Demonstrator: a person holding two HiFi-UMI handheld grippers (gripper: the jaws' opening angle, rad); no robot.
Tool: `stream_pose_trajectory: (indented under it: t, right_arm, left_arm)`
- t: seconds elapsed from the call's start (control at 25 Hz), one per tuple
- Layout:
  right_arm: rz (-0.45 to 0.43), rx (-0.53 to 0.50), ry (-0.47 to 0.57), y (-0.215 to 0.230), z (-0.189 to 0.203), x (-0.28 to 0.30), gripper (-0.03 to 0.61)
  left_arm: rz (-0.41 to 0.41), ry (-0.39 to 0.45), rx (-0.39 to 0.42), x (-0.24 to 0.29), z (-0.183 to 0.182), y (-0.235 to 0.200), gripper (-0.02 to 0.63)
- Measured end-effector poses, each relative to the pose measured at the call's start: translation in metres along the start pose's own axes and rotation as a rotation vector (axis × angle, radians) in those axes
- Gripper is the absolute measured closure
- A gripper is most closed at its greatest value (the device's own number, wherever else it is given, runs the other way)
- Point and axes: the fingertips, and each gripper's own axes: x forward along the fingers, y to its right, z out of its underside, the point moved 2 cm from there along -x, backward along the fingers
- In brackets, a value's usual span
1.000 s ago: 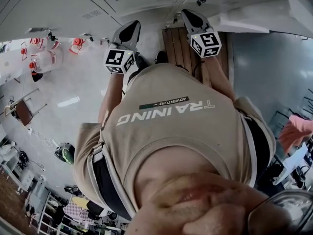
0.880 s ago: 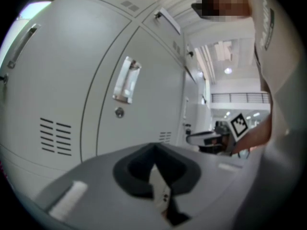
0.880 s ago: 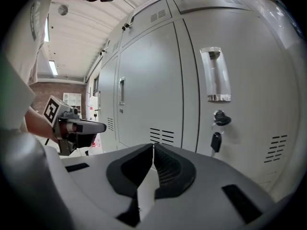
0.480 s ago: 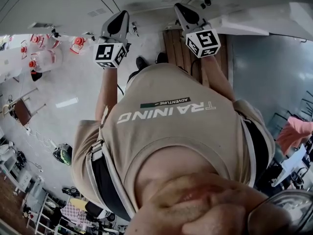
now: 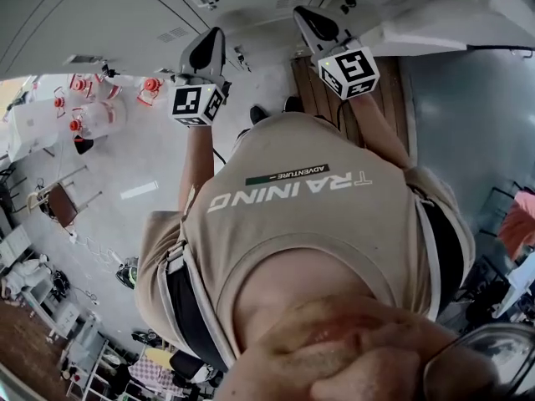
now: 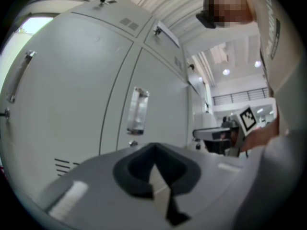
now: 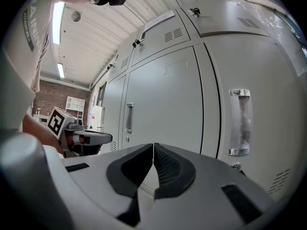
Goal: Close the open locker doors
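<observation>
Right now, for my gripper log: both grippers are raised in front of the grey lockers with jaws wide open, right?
Wrong on the jaws. Both grippers are raised in front of the grey lockers, but the left gripper and the right gripper have their jaws shut on nothing, as the left gripper view and right gripper view show.

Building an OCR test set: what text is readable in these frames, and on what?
"TRAINING": shirt, large print, upside down in the head view.
"ADVENTURE": same shirt, small print just above it.
Sheet on an upper locker door: print too small to read.
Marker cubes: square patterns only, no words.
</observation>
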Motion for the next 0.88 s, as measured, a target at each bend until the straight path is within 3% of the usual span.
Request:
stream_pose_trajectory:
  t: [0.28,0.52,0.88]
  right_arm:
    - [-0.027,-0.016,-0.033,-0.007,0.010,-0.011,0.565]
    - [0.003,-0.023,-0.028,0.001,0.012,-0.016,0.565]
    - [-0.001,0.001,-0.027,0.000,0.016,-0.011,0.565]
  left_arm:
    - [0.022,-0.013,-0.003,0.000,0.009,0.014,0.617]
    - [0.051,0.002,-0.002,0.004,0.007,0.028,0.617]
    - [0.035,-0.010,-0.025,0.000,0.016,0.033,0.617]
